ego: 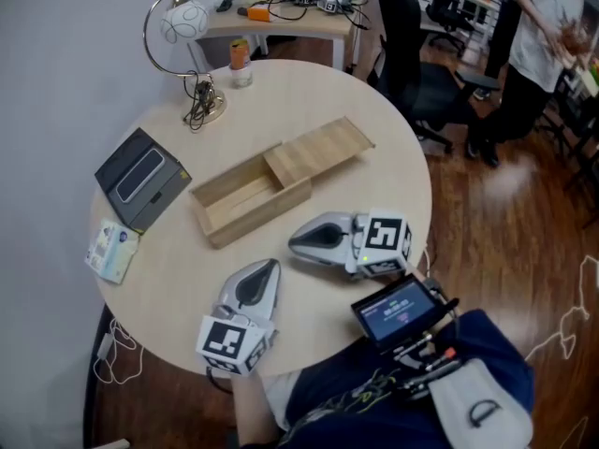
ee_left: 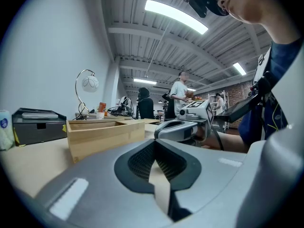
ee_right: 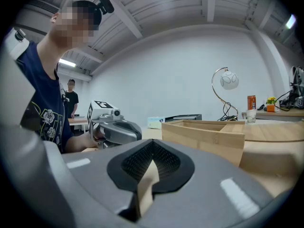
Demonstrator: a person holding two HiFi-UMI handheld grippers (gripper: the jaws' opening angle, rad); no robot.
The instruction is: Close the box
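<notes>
A light wooden box (ego: 245, 200) lies in the middle of the round table (ego: 393, 157). Its sliding lid (ego: 320, 149) is pulled out toward the far right, so the box's left half stands open and looks empty. My left gripper (ego: 269, 268) rests on the table in front of the box, shut with nothing in it. My right gripper (ego: 294, 242) lies just right of it, pointing left at the box's near corner, also shut and empty. The left gripper view shows the box (ee_left: 105, 132) ahead left and the right gripper (ee_left: 183, 127) ahead. The right gripper view shows the box (ee_right: 209, 134) ahead right.
A globe-shaped lamp (ego: 180, 21), an orange can (ego: 240, 52) and a small glass (ego: 243, 76) stand at the table's far edge. A dark flat case (ego: 140, 178) and a tissue packet (ego: 112, 249) lie at the left. A person (ego: 538, 36) and office chairs (ego: 412, 54) are beyond.
</notes>
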